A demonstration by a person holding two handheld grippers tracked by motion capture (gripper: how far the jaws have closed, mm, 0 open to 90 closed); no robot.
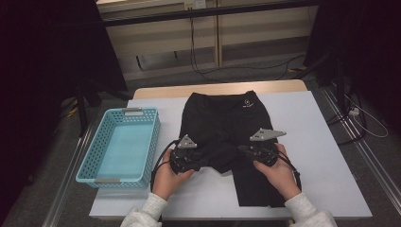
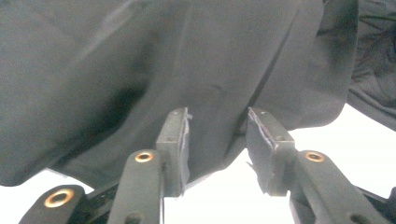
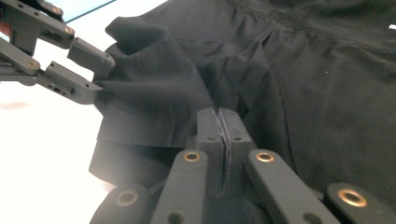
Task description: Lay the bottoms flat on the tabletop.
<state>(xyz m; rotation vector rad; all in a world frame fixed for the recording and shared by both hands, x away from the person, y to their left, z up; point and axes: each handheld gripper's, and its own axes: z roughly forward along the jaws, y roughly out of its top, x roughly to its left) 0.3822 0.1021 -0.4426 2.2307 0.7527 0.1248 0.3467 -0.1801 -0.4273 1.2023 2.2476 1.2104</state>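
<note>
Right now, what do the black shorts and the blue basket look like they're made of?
Black shorts: thin, matte, knit-looking fabric, probably synthetic; it drapes in soft folds. Blue basket: likely moulded plastic, with even perforated walls and a smooth, faintly glossy floor.

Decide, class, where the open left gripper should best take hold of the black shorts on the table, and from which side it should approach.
Probably the loose hem fold of the black shorts, already lying between the left gripper jaws. Come in low from the near-left table edge: that flap lifts off the surface, while the rest lies flat.
</note>
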